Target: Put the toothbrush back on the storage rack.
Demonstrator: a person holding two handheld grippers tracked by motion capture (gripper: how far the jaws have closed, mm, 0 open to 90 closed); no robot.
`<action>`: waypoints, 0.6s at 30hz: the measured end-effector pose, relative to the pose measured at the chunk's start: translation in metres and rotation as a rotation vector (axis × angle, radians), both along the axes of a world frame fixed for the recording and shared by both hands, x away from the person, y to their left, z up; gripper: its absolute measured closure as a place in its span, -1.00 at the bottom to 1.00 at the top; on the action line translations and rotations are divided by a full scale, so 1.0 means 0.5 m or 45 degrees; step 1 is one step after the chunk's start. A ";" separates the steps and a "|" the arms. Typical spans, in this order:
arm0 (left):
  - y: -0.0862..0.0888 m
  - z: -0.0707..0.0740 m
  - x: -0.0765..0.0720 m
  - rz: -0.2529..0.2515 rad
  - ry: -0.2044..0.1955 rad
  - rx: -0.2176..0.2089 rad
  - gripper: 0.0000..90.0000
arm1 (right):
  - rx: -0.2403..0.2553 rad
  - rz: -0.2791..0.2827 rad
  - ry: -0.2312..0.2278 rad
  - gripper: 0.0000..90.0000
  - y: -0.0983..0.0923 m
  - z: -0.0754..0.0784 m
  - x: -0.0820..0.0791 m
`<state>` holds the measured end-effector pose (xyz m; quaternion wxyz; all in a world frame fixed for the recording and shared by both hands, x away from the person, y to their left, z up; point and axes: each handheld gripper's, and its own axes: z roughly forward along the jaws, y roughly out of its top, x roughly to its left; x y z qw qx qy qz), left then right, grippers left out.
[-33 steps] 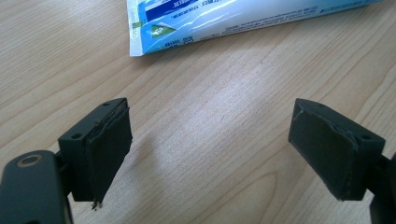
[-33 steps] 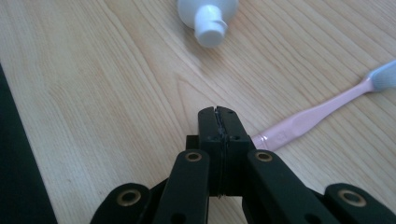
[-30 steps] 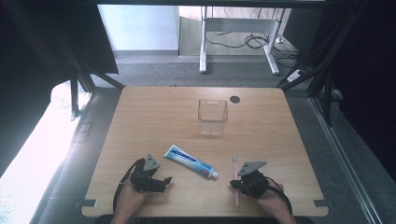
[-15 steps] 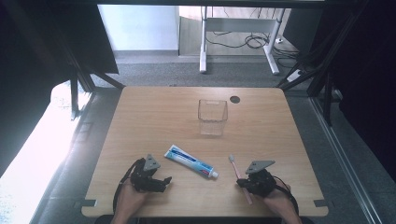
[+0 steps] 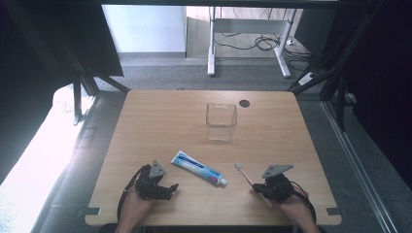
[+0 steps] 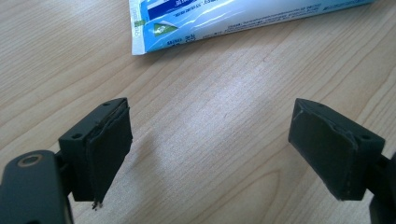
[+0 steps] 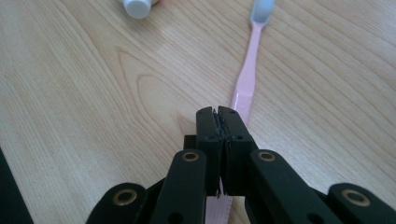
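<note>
A pink toothbrush (image 5: 244, 174) lies slantwise on the wooden table (image 5: 160, 126), head away from me. My right gripper (image 5: 257, 188) sits over its handle end with the jaws shut. In the right gripper view the pads of my right gripper (image 7: 219, 114) meet with nothing between them, and the toothbrush (image 7: 245, 84) runs out from under them. A blue and white toothpaste tube (image 5: 199, 168) lies in the middle, its white cap (image 7: 137, 7) near the brush head. My left gripper (image 5: 171, 187) rests open at the left; between its jaws (image 6: 210, 135) is bare wood, the tube's tail (image 6: 224, 18) just beyond.
A clear square container (image 5: 221, 121) stands upright past the tube, toward the table's far side. A dark round cable hole (image 5: 244, 103) is in the tabletop behind it. Desk legs and cables lie on the floor beyond the table.
My right gripper has moved to the right, and the toothbrush's handle end has swung right with it, so the brush now lies slanted. The left gripper has kept still.
</note>
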<state>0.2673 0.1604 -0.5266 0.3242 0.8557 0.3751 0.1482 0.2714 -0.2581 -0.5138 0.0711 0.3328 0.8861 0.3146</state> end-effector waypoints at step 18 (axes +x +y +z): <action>0.000 0.001 0.000 -0.003 -0.005 0.003 -0.69 | 0.013 -0.014 0.006 0.86 -0.011 0.019 -0.001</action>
